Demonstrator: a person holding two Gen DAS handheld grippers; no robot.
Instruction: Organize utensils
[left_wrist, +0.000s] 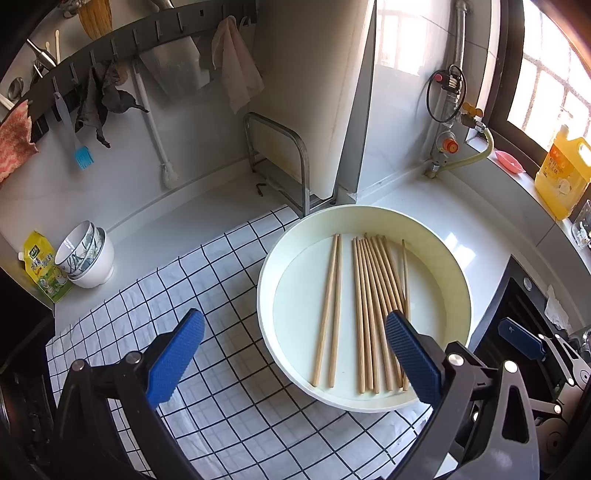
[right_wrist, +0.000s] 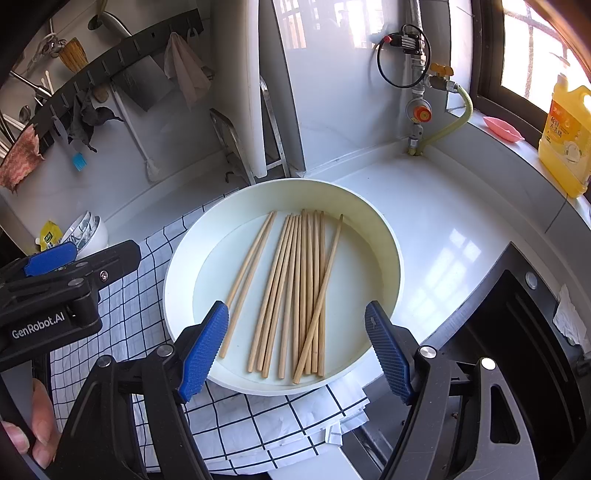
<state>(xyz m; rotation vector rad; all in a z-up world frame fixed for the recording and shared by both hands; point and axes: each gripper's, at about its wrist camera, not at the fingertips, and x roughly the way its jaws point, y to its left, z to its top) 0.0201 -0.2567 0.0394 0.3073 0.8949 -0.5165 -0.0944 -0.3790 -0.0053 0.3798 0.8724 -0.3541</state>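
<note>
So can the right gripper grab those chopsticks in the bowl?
Probably yes. The right gripper is open just above the chopsticks, and nothing covers the bowl.

White countertop (right_wrist: 436, 206) under checked cloth (right_wrist: 258, 424), stacked bowls (left_wrist: 88, 254)

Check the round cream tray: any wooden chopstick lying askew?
Yes. In the round cream tray, one wooden chopstick lies diagonally across the right side of the main chopstick bundle instead of parallel. Two chopsticks sit apart on the left. Nothing looks spilled or broken.
</note>
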